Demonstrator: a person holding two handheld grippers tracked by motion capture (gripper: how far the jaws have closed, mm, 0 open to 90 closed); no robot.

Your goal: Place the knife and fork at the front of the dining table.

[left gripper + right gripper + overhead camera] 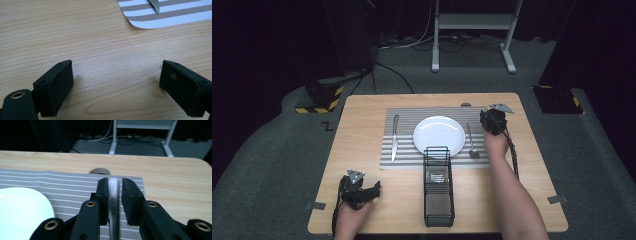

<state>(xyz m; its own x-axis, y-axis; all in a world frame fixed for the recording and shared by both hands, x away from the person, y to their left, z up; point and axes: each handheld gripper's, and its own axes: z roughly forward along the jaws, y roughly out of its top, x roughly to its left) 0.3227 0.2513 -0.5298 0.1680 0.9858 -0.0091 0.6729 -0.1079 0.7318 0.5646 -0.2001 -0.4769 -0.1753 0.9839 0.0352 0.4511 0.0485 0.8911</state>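
A striped placemat [404, 156] holds a white plate [439, 136], with a knife [394, 139] to its left and a spoon [471, 142] to its right. My right gripper [485, 120] sits over the far end of the spoon's handle. In the right gripper view its jaws [115, 188] are nearly together with the spoon handle [113, 202] between them, beside the plate [20, 212]. My left gripper [374, 189] rests at the table's near left. Its jaws [116, 82] stand wide apart over bare wood, with the knife tip [155, 5] and the placemat corner [170, 17] beyond.
A black wire basket [438, 200] stands at the near middle of the table with a metal item [437, 176] inside. A small brown round thing [466, 104] lies at the mat's far edge. White table legs [472, 30] stand on the floor beyond.
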